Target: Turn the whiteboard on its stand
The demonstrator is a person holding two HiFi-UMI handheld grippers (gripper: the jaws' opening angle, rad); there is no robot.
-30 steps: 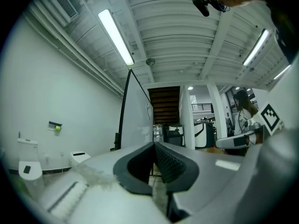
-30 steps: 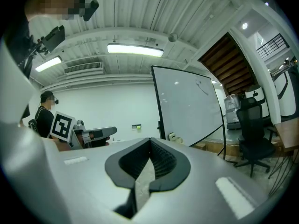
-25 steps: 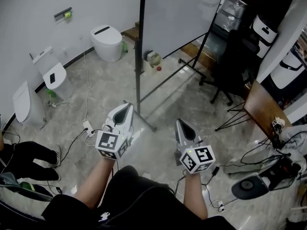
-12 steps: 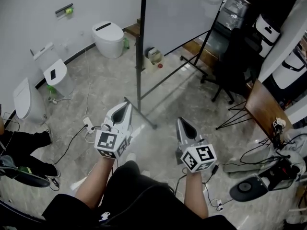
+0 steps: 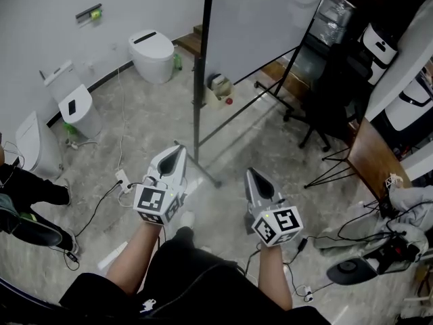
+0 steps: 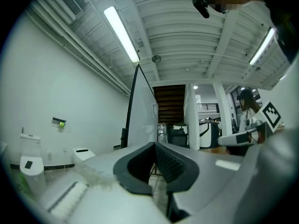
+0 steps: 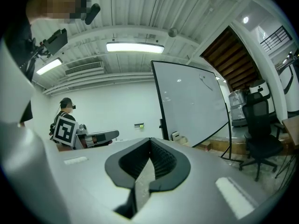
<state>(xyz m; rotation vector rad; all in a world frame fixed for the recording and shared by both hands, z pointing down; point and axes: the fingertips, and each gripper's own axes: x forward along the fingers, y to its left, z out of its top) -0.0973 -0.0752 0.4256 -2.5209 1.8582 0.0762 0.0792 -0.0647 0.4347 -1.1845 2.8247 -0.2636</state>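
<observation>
Approach step, I judge: the whiteboard stands upright on its black stand toward the far side of the floor, well apart from both tools. The left gripper and right gripper point level, jaws pressed together on nothing. Next: close in and spread the jaws at the board's edge.

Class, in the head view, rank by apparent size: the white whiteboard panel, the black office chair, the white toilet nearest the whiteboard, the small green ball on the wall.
Largest to smallest:
1. white whiteboard panel
2. black office chair
3. white toilet
4. small green ball
</observation>
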